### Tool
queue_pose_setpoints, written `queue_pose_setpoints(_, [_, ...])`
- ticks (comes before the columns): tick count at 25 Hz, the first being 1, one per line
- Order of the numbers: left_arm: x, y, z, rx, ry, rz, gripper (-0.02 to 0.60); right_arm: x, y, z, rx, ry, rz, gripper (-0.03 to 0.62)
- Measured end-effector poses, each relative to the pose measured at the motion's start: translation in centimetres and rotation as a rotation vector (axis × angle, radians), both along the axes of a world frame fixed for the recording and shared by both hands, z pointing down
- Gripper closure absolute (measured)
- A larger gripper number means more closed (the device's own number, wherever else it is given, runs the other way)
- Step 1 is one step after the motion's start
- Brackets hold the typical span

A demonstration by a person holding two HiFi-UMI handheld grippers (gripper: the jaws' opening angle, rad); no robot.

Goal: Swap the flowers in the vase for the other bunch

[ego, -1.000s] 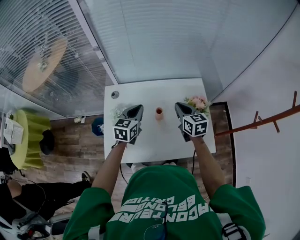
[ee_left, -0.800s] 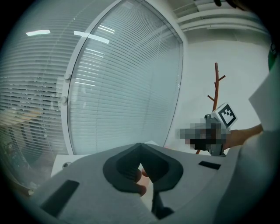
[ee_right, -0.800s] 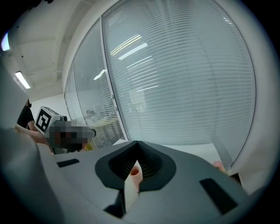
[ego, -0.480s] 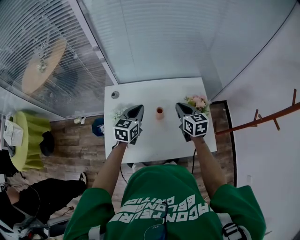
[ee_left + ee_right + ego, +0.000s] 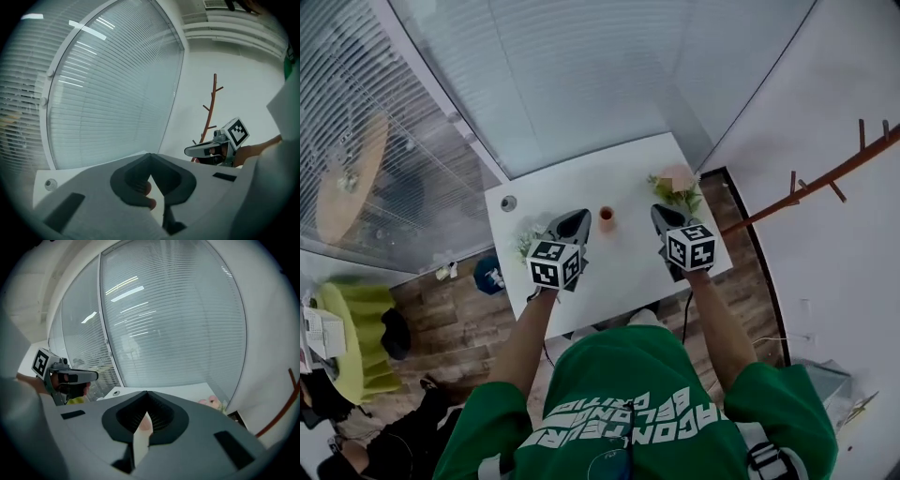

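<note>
An office: glass partition walls (image 5: 581, 75) with slatted blinds (image 5: 173, 319), a white table (image 5: 628, 267), and a wooden coat stand (image 5: 811, 183) at right.

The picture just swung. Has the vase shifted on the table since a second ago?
No. The vase keeps its distance from the round hole near the far left corner of the white table; only the head view turned.

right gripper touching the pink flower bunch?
Apart. In the right gripper view, the pink bunch lies on the table, off to the right of the right gripper. Its shut tips are clear of the flowers, with bare tabletop between.
</note>
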State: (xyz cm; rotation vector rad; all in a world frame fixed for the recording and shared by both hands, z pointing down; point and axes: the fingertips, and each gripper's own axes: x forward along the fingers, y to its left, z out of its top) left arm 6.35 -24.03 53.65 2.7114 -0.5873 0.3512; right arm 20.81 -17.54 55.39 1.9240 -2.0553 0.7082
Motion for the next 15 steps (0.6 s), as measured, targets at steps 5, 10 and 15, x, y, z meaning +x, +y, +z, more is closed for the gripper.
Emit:
queue_pose_setpoints(5, [2.5, 2.4, 0.0, -0.021, 0.038, 0.147, 0.578, 1.5, 3.6, 0.4, -0.031, 0.011, 0.148, 0.58])
queue_pose_setpoints(10, [5.3, 5.1, 0.6, -0.039, 0.046, 0.242, 0.578, 4.4, 6.9, 1.4, -0.062, 0.011, 0.256, 0.58])
queue_pose_setpoints(15, [8.7, 6.1, 1.2, -0.047, 0.03, 0.249, 0.578, 8.9, 7.2, 3.3, -0.1, 0.013, 0.294, 0.579])
